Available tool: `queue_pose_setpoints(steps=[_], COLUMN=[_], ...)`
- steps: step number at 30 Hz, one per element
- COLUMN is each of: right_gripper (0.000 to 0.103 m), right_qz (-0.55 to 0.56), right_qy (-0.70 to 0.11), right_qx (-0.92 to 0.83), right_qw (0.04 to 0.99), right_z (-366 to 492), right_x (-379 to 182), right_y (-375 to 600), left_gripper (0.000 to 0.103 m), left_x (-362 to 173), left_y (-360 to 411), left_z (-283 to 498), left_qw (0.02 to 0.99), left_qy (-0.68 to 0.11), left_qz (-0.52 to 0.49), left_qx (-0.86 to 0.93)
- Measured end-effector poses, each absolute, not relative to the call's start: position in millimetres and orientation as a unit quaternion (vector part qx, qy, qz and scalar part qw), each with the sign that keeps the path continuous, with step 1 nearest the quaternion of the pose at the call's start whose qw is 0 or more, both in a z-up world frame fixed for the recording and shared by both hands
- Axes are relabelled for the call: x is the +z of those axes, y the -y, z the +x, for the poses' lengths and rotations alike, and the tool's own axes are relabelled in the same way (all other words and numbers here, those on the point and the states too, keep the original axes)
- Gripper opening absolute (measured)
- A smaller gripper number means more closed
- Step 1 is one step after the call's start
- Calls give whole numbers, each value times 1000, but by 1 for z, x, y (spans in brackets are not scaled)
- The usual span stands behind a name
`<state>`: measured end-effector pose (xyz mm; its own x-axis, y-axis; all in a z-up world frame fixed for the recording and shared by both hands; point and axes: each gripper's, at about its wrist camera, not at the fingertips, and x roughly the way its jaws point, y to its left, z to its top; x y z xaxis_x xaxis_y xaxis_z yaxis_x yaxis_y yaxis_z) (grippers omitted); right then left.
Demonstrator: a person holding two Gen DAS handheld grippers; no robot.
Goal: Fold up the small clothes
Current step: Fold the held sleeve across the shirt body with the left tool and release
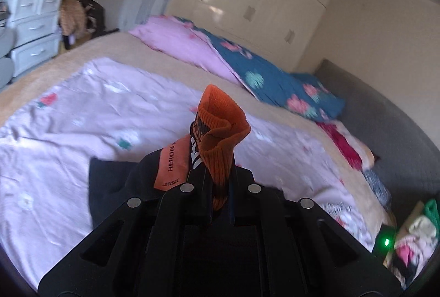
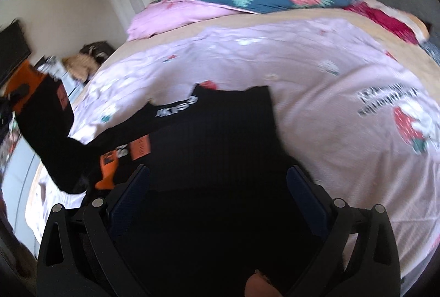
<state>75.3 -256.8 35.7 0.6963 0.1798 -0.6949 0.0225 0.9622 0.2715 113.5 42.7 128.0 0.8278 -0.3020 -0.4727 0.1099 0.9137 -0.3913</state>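
Cuff (image 1: 220, 129) upward, garment length probably toward camera

A blue floral duvet (image 1: 277, 82) lies beside cream wardrobes (image 1: 247, 3); white drawers (image 1: 33, 27) stand apart.

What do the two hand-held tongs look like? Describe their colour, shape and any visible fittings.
Both are matt black plastic. The left tongs have flat linkage bars with long cut-out slots and round silver pins at the joints. The right tongs share that build: slotted black bars, silver pins, and dark blue pads on the inner faces. No cables or sleeves show.
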Motion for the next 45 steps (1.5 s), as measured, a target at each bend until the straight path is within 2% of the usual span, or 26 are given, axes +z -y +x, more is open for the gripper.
queue_pose_setpoints(steps=[12,21,24,26,27,32,34,35,36,38,40,41,42,43,44,45], right_gripper=[99,99,99,99,99,99,98,95,86,77,58,39,26,22,12,12], right_qz=[178,195,198,200,199,187,173,162,153,139,124,123,128,128,122,115], right_qy=[-396,-405,-411,-417,-420,-447,-455,-460,-464,-470,-482,-483,-480,-477,-470,-464], right_qx=[-21,-40,-40,-31,-27,28,51,61,72,87,83,82,92,96,100,106], right_qw=[901,892,889,886,885,874,872,871,870,867,864,863,863,864,868,872], right_z=[74,74,77,79,81,91,95,98,100,104,110,111,111,110,109,109], right_x=[25,16,13,9,8,-7,-13,-17,-21,-28,-39,-43,-45,-44,-41,-36], right_y=[310,323,323,319,317,288,271,260,250,233,220,215,212,210,207,204], left_gripper=[2,5,17,41,46,64,67,68,69,73,80,84,86,89,89,90], left_x=[34,-11,-21,-26,-26,-14,-6,-2,2,9,16,19,21,22,23,23], left_y=[36,66,69,68,66,47,28,19,6,-14,-36,-45,-56,-64,-72,-84], left_z=[120,118,116,113,111,106,108,110,111,114,116,117,118,120,120,120], left_qw=[896,863,850,840,837,846,857,864,872,882,891,894,896,898,899,900], left_qy=[-382,-439,-454,-464,-464,-451,-442,-438,-432,-424,-416,-413,-409,-408,-406,-404], left_qz=[-109,-73,-68,-76,-79,-90,-100,-101,-103,-107,-113,-119,-128,-135,-141,-147], left_qx=[-198,-239,-258,-273,-280,-272,-246,-229,-209,-176,-143,-130,-113,-101,-89,-73])
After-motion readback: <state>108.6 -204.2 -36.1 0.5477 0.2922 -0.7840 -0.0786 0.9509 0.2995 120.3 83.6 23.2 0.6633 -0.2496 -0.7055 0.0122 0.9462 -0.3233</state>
